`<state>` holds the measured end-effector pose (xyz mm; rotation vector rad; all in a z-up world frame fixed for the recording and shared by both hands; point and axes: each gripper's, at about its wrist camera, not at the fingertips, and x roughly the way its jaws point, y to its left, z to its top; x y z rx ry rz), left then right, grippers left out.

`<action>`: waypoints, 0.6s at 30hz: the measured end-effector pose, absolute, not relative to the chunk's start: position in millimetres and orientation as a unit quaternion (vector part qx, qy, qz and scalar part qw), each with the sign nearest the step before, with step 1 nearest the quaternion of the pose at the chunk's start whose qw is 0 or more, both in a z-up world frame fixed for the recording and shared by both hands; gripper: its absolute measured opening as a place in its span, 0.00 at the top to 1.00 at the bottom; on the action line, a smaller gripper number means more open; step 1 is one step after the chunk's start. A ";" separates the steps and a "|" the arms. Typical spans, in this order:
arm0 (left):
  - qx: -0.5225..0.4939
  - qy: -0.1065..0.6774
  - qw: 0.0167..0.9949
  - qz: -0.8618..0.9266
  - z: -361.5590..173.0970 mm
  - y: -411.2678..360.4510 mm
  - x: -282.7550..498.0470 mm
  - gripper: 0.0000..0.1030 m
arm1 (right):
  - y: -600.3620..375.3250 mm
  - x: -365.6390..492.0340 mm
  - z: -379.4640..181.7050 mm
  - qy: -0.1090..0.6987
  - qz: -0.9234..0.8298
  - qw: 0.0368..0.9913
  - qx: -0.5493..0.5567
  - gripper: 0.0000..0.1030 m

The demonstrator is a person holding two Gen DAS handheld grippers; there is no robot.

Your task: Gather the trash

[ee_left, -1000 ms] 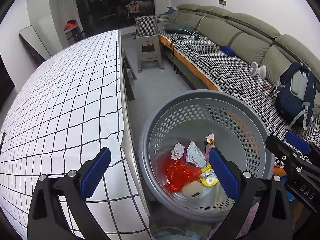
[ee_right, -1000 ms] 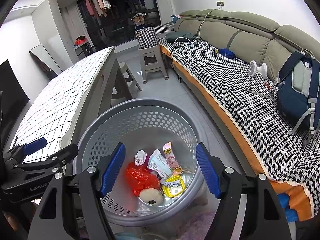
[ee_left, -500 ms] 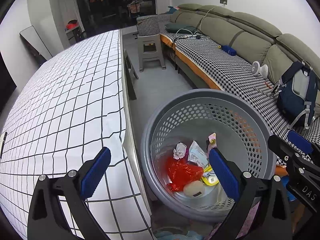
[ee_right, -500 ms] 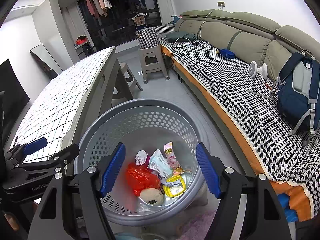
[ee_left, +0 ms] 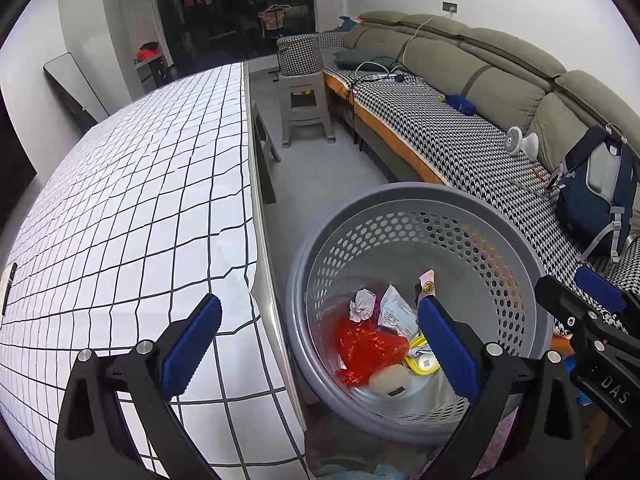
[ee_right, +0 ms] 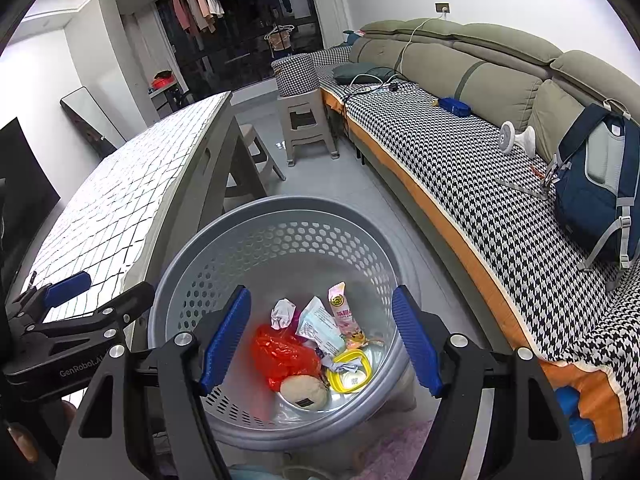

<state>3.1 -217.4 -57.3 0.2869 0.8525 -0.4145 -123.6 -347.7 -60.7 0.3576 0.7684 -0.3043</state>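
A grey perforated basket (ee_left: 516, 264) (ee_right: 224, 264) stands on the floor beside the table. In its bottom lie a red plastic bag (ee_left: 364, 344) (ee_right: 282, 354), a crumpled tissue (ee_right: 282, 312), a white wrapper (ee_right: 320, 326), a pink snack packet (ee_right: 342, 314), a yellow ring lid (ee_right: 350, 372) and a beige round lump (ee_right: 304, 392). My left gripper (ee_left: 320, 344) hangs open over the table edge and the basket's left rim, with nothing between its fingers. My right gripper (ee_right: 322, 336) is open above the basket, empty. Each gripper shows at the other view's edge.
A table with a white grid cloth (ee_left: 132, 216) runs along the left. A sofa with a houndstooth cover (ee_right: 480, 184) carries a blue backpack (ee_right: 600, 184), a small white fan (ee_right: 516, 138) and cables. A grey stool (ee_right: 308, 124) stands on the grey floor beyond the basket.
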 end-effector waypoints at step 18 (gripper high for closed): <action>0.138 0.413 0.878 -0.199 -59.2 -216.0 3.8 0.06 | -345.8 -124.5 -60.9 0.369 -0.147 0.901 0.172 0.32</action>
